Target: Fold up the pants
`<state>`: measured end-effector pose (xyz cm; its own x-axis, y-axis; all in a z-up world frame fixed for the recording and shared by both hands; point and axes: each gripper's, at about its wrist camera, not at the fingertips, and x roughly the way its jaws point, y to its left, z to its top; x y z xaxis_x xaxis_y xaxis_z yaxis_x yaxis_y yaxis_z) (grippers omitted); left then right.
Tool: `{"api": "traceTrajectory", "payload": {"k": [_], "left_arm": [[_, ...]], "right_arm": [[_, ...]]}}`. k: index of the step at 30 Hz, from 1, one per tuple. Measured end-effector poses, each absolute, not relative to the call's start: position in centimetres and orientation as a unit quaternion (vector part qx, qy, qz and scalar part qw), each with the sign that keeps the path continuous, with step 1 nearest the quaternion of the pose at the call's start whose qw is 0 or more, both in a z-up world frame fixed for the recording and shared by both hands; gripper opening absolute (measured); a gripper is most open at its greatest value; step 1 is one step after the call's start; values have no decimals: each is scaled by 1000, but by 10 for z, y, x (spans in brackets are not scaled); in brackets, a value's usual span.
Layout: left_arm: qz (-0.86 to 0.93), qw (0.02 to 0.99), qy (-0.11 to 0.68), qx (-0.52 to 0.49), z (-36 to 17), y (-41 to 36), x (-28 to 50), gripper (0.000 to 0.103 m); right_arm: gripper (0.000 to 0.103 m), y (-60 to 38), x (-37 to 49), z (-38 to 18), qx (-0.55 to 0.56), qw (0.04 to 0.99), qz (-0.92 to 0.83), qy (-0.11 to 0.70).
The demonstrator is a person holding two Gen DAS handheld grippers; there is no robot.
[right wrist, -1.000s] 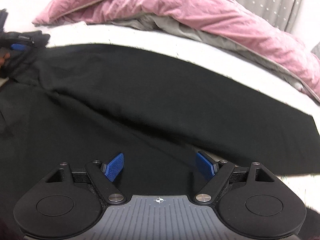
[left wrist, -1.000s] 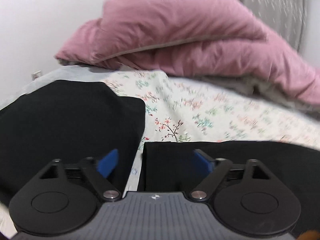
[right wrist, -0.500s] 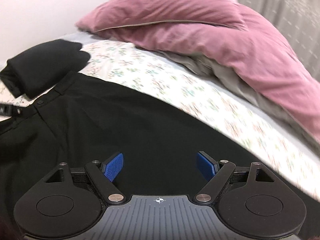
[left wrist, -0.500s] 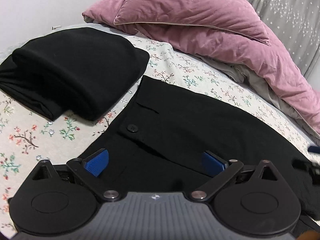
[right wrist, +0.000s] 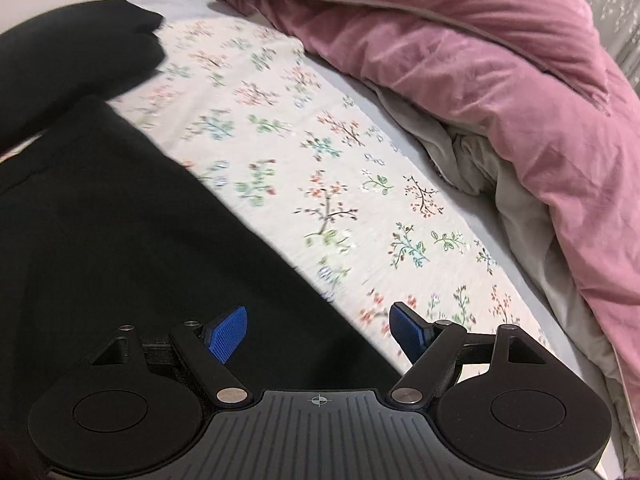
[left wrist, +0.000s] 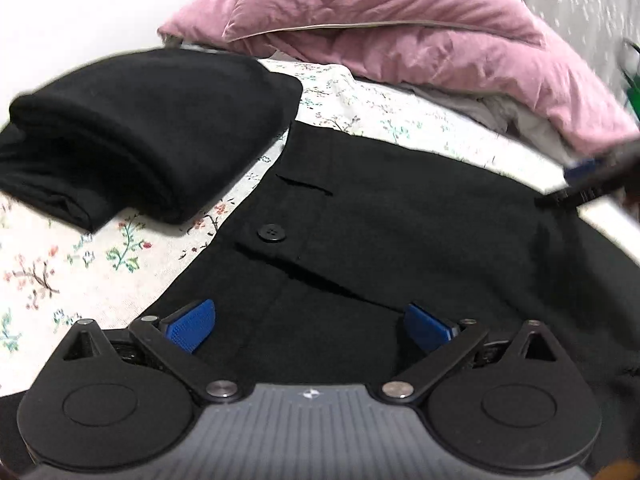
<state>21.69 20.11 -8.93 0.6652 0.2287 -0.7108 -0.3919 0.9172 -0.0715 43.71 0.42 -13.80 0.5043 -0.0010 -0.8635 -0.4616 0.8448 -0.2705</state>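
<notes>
Black pants [left wrist: 400,224] lie flat on the floral bed sheet [left wrist: 60,264], waistband to the left, with a black button [left wrist: 271,232] showing. My left gripper [left wrist: 310,324] is open and empty just above the waist part. My right gripper [right wrist: 320,330] is open and empty over the far edge of the pants [right wrist: 120,240], its right finger over the sheet [right wrist: 320,152]. The right gripper shows blurred at the right edge of the left wrist view [left wrist: 592,184].
A folded black garment [left wrist: 140,128] lies on the sheet left of the waistband, also in the right wrist view [right wrist: 72,56]. A pink duvet [left wrist: 400,28] is bunched along the far side of the bed [right wrist: 480,60], with grey bedding [right wrist: 480,160] under it.
Both grippers have swung over the bed and come in closer over the pants. The left now looks at the waistband and button; the right has moved to the pants' far edge. Both stayed open.
</notes>
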Motion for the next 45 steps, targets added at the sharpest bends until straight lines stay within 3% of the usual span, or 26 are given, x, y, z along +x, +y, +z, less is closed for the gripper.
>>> {"api": "traceTrajectory", "payload": {"k": [2,7,9,11,16,29,38,45], "left_arm": [[176,906,374,-92,-90,197,219,103],[176,906,374,-89,-91,200,221,103],[178,906,374,-84,-91,198,221,103],[183,906,373,-75,-93,195,222,103],[182,907,373,-69,-92,196,224,103],[149,911,367,-117,-76,187,205,103],[-11,900,318,-298,-60,187,170,103],[-54,890,326,-313,-58,182,186,101]], "right_arm": [[66,4,450,-147,-251,824,136,489],[58,2,480,-165,-236,797,157,533],[45,-4,490,-167,-197,788,164,560],[18,-10,496,-165,-145,779,178,584],[0,7,479,-155,-176,790,151,568],[0,57,308,-36,-278,847,131,433],[0,73,221,-73,-261,852,134,434],[0,77,209,-105,-227,863,122,435]]}}
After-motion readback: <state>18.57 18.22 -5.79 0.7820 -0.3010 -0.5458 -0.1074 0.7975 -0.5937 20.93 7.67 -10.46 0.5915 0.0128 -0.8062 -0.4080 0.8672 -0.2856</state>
